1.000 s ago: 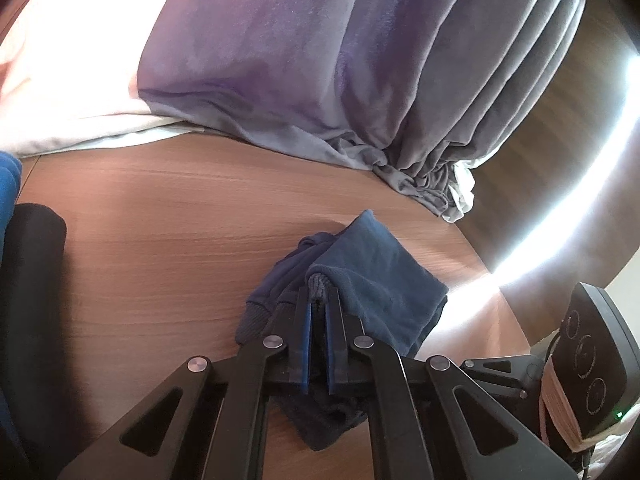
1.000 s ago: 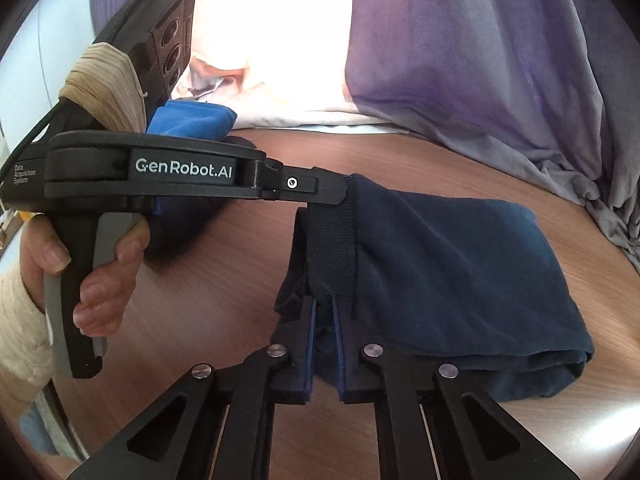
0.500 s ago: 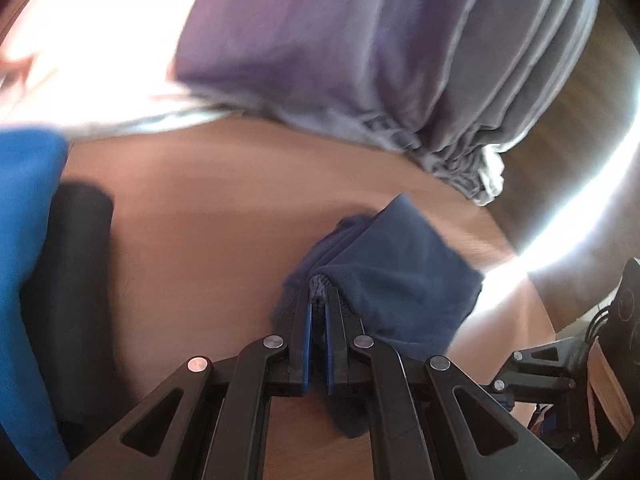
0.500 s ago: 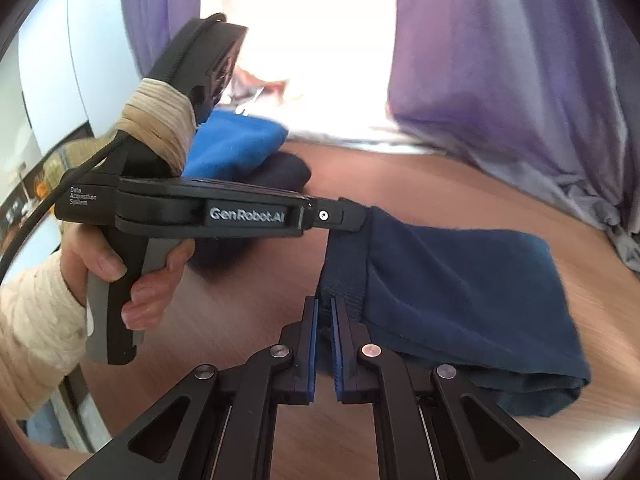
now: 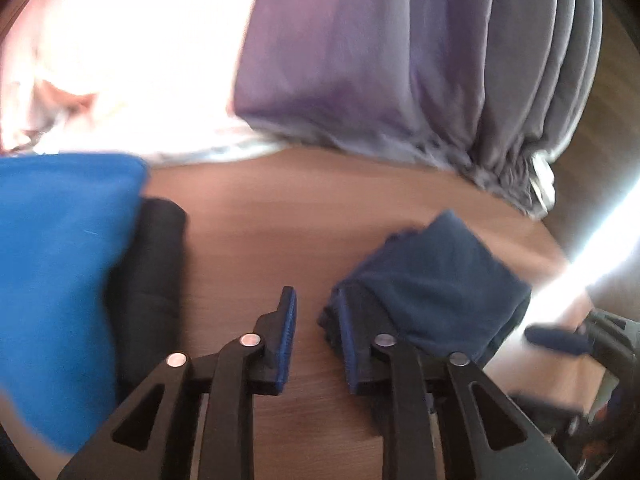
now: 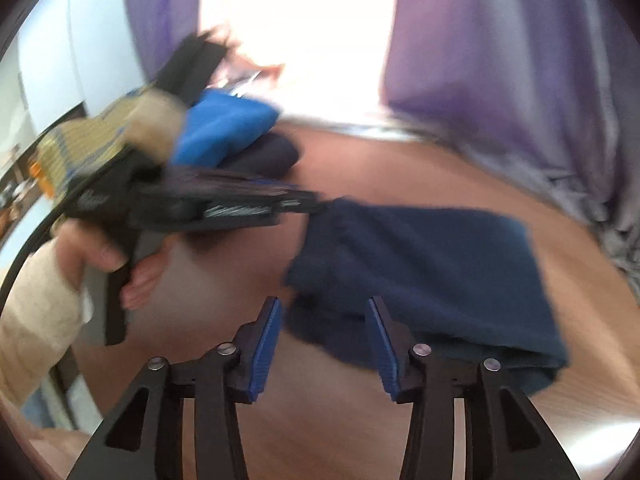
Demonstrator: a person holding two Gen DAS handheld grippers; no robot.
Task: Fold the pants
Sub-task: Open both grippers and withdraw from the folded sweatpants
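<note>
Our left gripper (image 5: pixel 316 320) stands wide open with nothing between its blue pads (image 5: pixel 289 320); bare wood shows in the gap. Our right gripper (image 6: pixel 324 332) is spread just as wide and grips nothing either, though the near edge of the navy pants (image 6: pixel 424 272) lies in the gap between its fingers; whether the pads touch the cloth we cannot tell through the blur.

Seen from the left wrist, the folded pants (image 5: pixel 436 280) sit just beside the right-hand finger, whose tip covers their near corner. On the other side of that gripper a black roll of cloth (image 5: pixel 152 272) lies near the left edge of the tabletop (image 5: pixel 280 216), with a bright blue garment (image 5: pixel 60 260) on top of it. A grey-purple curtain (image 5: pixel 400 60) hangs down to the far edge, its bunched hem resting at the far right corner.

From the right wrist, the pants form a flat folded bundle whose long axis runs across the view, from the left gripper's blurred tip (image 6: pixel 312 206) towards the right edge of the tabletop (image 6: pixel 420 172). The person's left hand (image 6: pixel 108 260) clasps that gripper's handle, and the blue garment (image 6: pixel 224 128) and black roll (image 6: pixel 272 156) lie beyond it.
</note>
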